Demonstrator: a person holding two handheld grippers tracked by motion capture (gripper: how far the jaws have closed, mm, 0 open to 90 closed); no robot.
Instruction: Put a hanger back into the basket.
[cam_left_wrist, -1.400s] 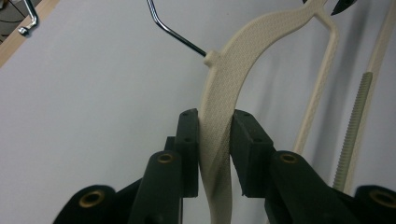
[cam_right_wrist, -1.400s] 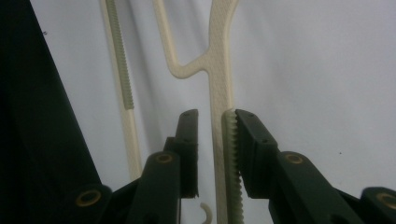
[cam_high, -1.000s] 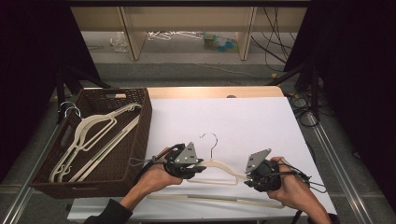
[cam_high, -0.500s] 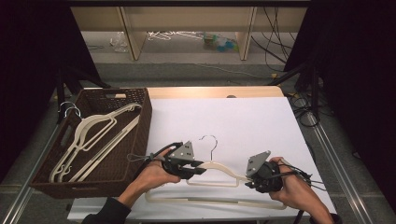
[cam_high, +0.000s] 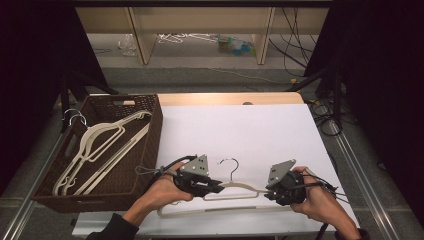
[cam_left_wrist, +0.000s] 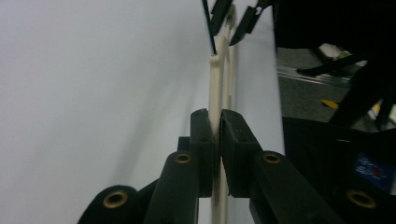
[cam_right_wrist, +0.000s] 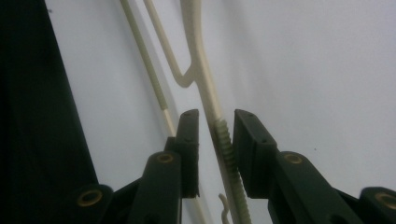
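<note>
While left tool (cam_left_wrist: 215, 140) clamps the hanger (cam_high: 235, 187), right tool (cam_right_wrist: 215, 135) straddles its arm, jaws apart; hanger's near end is cut off.

- Cream hanger (cam_high: 235, 187) with a silver metal hook, on the near part of the table.
- White table sheet (cam_high: 240, 135); light wood edge at the far side.
- Dark brown woven basket (cam_high: 125, 165) at the left, holding cream hangers (cam_high: 100, 147).
- Black grippers, left (cam_high: 212, 186) and right (cam_high: 270, 195), with grey plates.
- Hanger's ridged grip section (cam_right_wrist: 229, 144) is pale green.
</note>
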